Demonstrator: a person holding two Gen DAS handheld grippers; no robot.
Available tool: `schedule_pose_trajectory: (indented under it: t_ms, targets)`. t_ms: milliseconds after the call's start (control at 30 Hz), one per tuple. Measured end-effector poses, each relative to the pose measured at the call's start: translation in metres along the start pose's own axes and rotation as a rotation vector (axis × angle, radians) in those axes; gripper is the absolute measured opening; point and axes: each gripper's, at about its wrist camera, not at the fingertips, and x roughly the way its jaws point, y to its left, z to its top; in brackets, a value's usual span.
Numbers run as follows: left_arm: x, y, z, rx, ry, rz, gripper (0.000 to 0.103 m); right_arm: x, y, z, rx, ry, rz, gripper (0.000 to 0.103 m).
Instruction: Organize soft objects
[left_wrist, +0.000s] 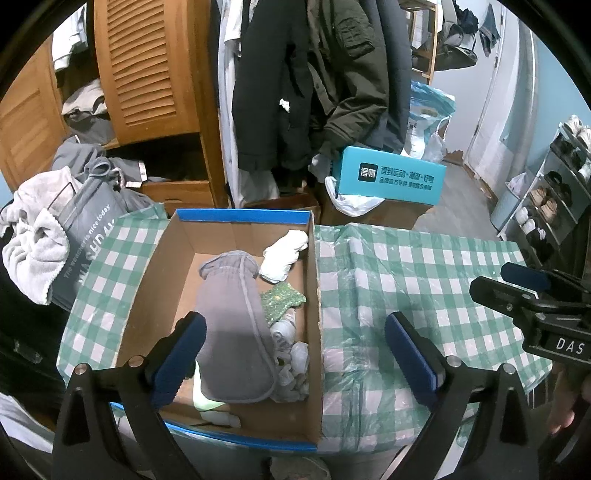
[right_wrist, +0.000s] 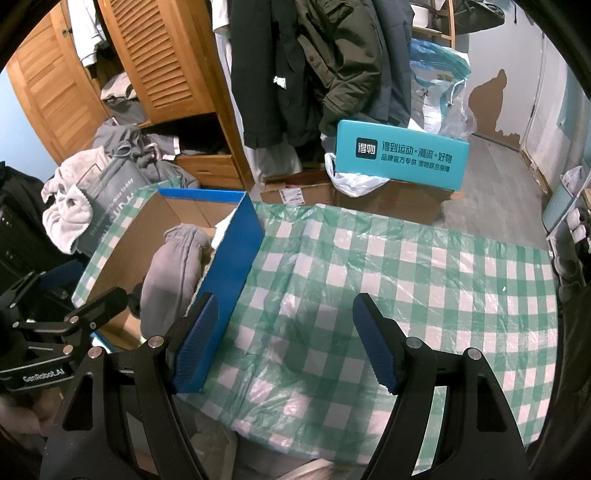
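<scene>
A blue-edged cardboard box (left_wrist: 314, 295) (right_wrist: 232, 258) sits on the checked table. Inside it lies a long grey mitten (left_wrist: 232, 328) (right_wrist: 170, 273), with a white sock (left_wrist: 284, 254), a green glittery piece (left_wrist: 282, 301) and crumpled clear plastic (left_wrist: 291, 358) beside it. My left gripper (left_wrist: 295, 354) hovers open above the box's near end, nothing between its fingers. My right gripper (right_wrist: 284, 339) stands open over the bare tablecloth just right of the box, holding nothing. The other gripper shows at the edge of each view.
The green and white checked cloth (right_wrist: 406, 280) has a plastic film over it. A grey laundry bag with towels (left_wrist: 74, 236) stands left of the table. Behind are a wooden wardrobe (left_wrist: 155, 74), hanging coats (left_wrist: 314, 92), a teal box (left_wrist: 391, 177) and a shoe rack (left_wrist: 554, 184).
</scene>
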Motion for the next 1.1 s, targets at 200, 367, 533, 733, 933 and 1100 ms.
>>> schedule_pose_trajectory:
  t_ms: [200,367,533,733,933,1100]
  targets:
    - [0.0003,0.0006,0.0001,0.002,0.001,0.001,0.098,0.0000,0.0000,0.0002,-0.001,0.000,0.000,0.074]
    - [0.0000,-0.0002,-0.0003,0.003,0.003,-0.001,0.098,0.0001,0.0002,-0.0002,0.001,0.001,0.000,0.074]
    - [0.0002,0.0002,-0.0002,0.005,0.006,-0.002,0.099,0.0001,-0.0001,0.0003,0.000,0.001,0.000,0.074]
    - [-0.0002,-0.0004,-0.0002,0.007,-0.006,-0.006,0.099,0.0028,0.0032,-0.0026,-0.005,0.011,-0.001,0.074]
    - [-0.0011,0.0005,0.0001,0.005,-0.019,-0.010,0.099,0.0032,0.0038,-0.0031,-0.002,0.012,-0.002,0.074]
    - [-0.0030,-0.0001,0.0003,0.013,-0.035,-0.025,0.099,0.0027,0.0024,-0.0015,-0.003,0.011,0.000,0.074]
